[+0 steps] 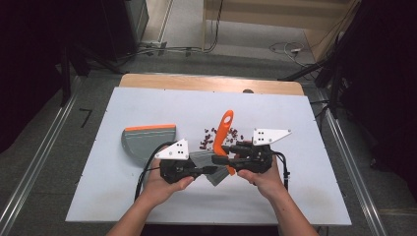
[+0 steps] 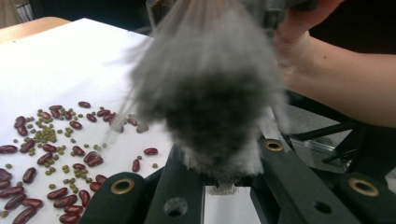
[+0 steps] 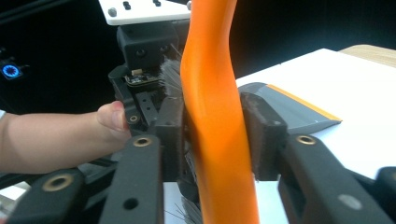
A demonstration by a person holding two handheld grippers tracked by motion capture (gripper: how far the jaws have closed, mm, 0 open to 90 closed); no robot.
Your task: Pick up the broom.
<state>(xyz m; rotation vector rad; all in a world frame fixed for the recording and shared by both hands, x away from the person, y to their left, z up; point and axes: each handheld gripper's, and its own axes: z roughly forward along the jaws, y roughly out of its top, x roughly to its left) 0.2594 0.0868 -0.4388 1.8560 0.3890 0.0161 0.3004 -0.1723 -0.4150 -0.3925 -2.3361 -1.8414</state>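
Bristles fill the space just ahead of your left gripper (image 1: 209, 170).
Your right gripper (image 3: 212, 135) clamps the brush (image 1: 222, 138) handle, pointing away; left jaws' state unclear; beans (image 2: 51, 140) lie ahead-left.

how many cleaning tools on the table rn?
2. The grey dustpan with an orange edge lies left of the beans. The brush, orange-handled, is held over the table: right tongs clamp its handle, left tongs its bristles. None appear hidden.
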